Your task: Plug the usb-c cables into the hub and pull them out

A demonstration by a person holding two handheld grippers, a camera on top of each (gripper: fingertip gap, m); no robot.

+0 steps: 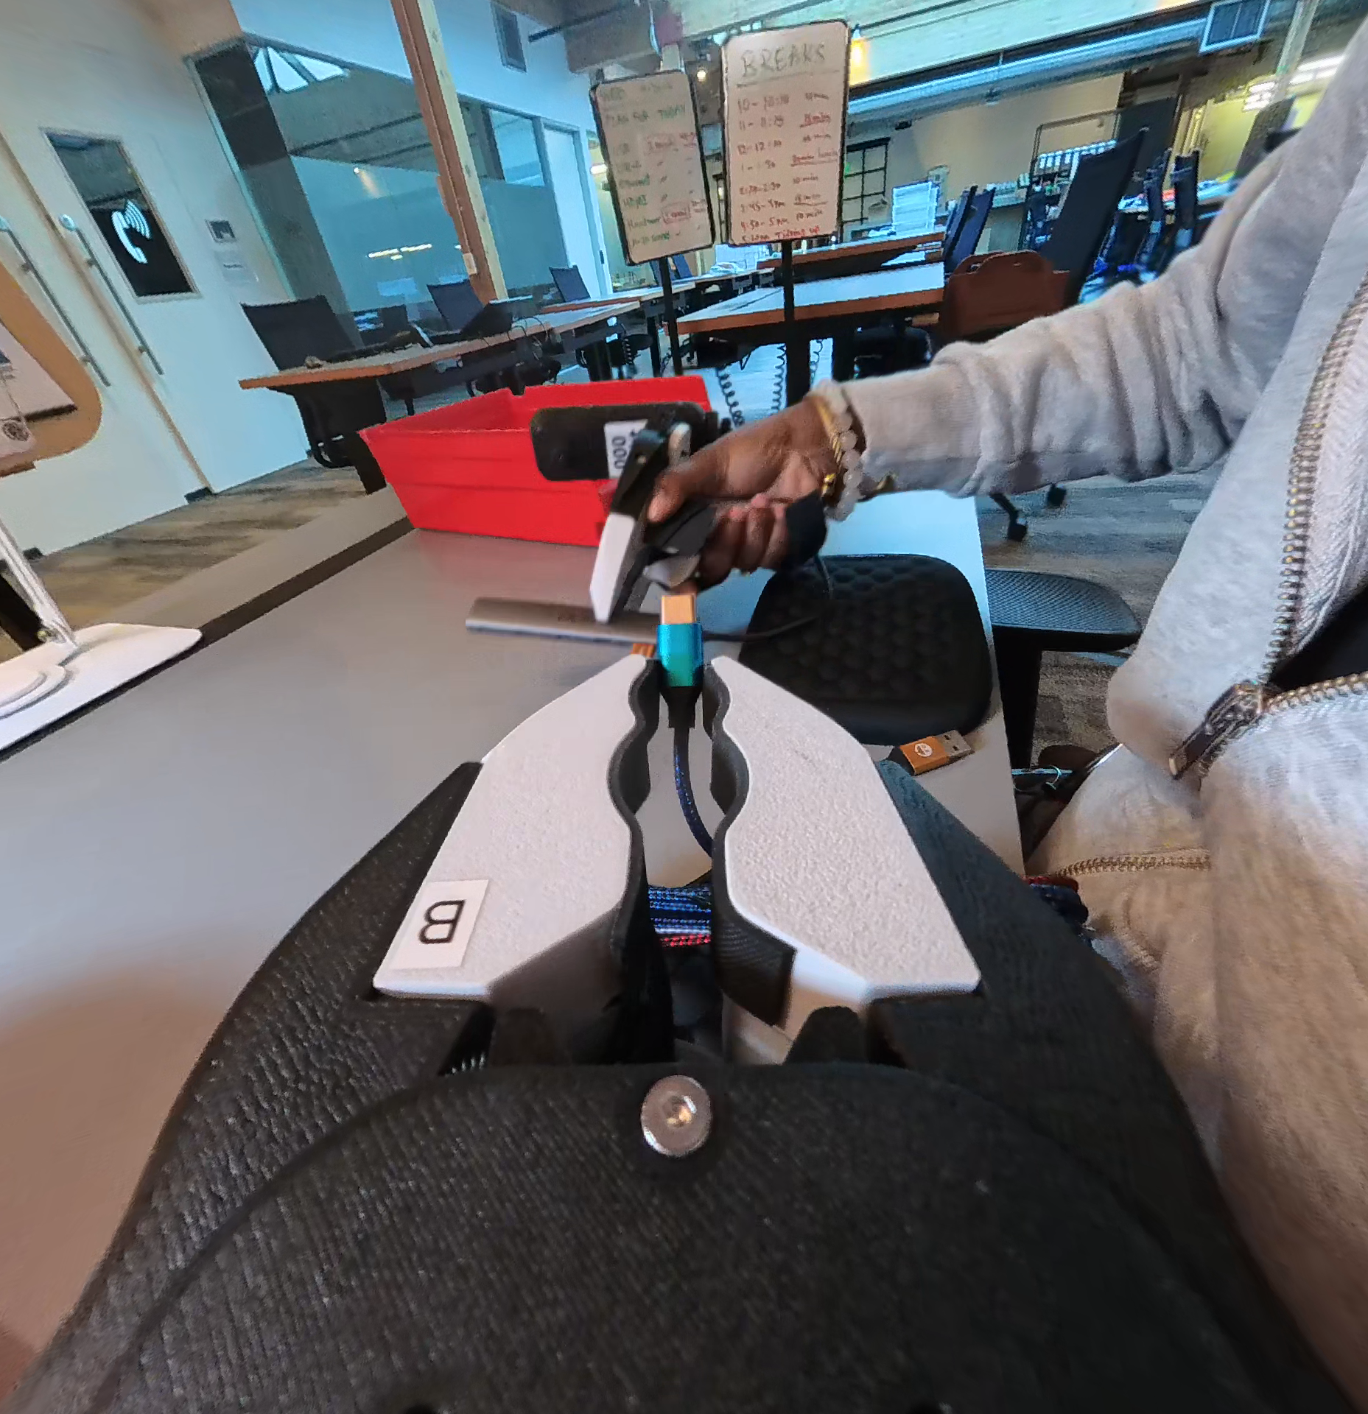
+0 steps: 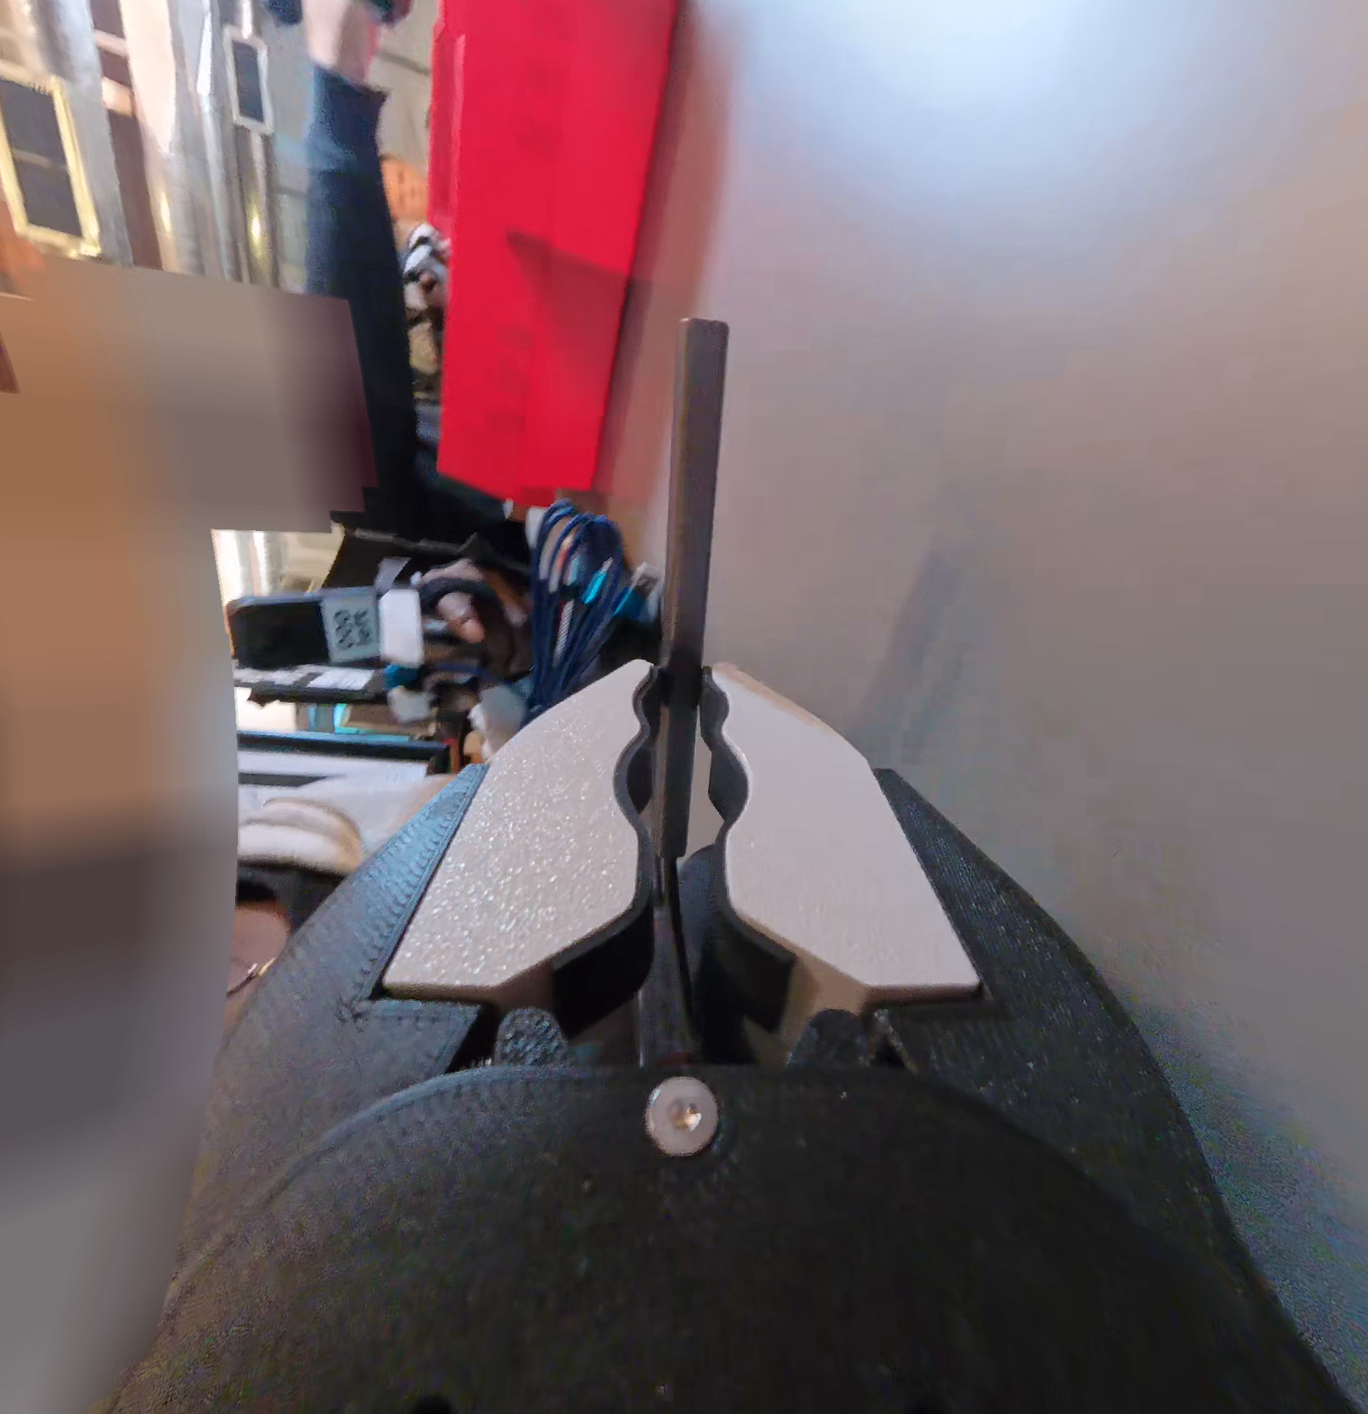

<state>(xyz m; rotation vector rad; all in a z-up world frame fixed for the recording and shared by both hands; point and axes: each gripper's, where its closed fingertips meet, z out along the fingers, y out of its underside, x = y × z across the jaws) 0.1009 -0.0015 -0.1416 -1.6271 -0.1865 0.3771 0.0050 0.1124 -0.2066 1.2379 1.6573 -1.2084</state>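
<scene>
- The left gripper (image 1: 677,673) is closed on a plug (image 1: 679,650): the teal shell is pinched between the two white fingertips, and the metal tip juts out ahead of them.
- The blue braided cable (image 1: 692,796) is seen running back from the plug through the gap between the fingers (image 1: 550,826), toward the gripper body.
- Just ahead of the plug tip, the hub (image 1: 543,618) is seen lying flat on the grey table (image 1: 206,765), a slim silver bar stretching to the left; no contact between plug and hub can be made out.
- The right gripper (image 1: 627,574) is tilted down onto the hub's near end, held by a hand (image 1: 734,497) in a grey sleeve.
- In the right wrist view, the right gripper (image 2: 682,677) is clamped on the hub (image 2: 692,490), whose thin edge is gripped between the fingertips and runs straight forward from them.
- The table (image 2: 1048,459) is seen to the right of this gripper, since the view is rolled sideways.
- A red bin (image 2: 543,252) stands beyond the hub, ahead and left of the fingertips; in the left view it (image 1: 481,474) is placed behind the right gripper.
- A bundle of blue cables (image 2: 581,589) is seen left of the hub, close to the fingertips.
- An orange USB plug (image 1: 933,750) lies on the table to the right of the left gripper.
</scene>
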